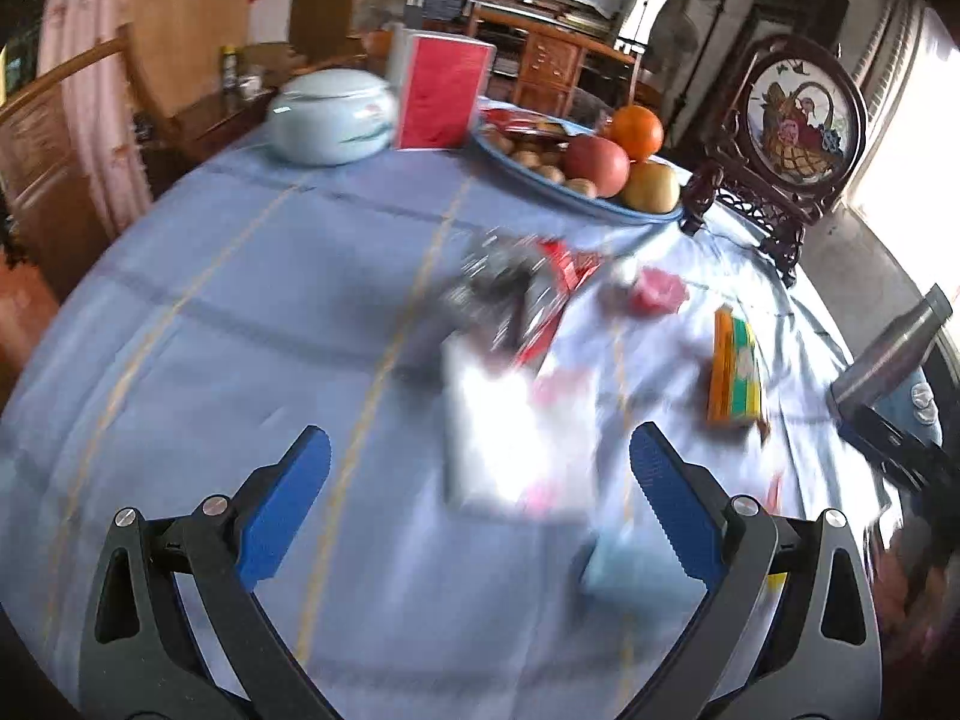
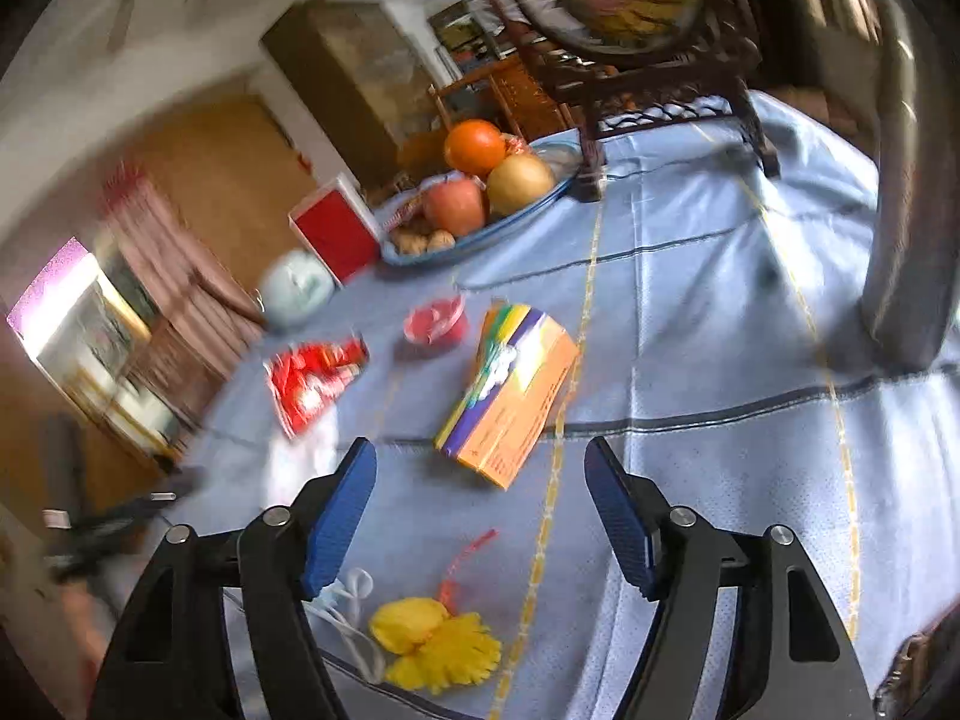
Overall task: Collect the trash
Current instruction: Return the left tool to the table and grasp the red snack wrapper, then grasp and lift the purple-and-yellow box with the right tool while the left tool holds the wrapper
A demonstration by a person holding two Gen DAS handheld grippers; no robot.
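Hovering with jaws spread and empty, the right gripper [image 2: 480, 510] should centre over the orange box [image 2: 510, 396]. Left gripper [image 1: 480, 504] is likewise released; approach slowly, straddling the carton's narrow sides.

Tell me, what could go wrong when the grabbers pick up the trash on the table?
1. The red wrapper lies near the fruit plate; a clumsy reach might bump the fruit.
2. The orange box may not be trash, so it could get grabbed by mistake.
3. The left-wrist view is blurred, making aiming harder.
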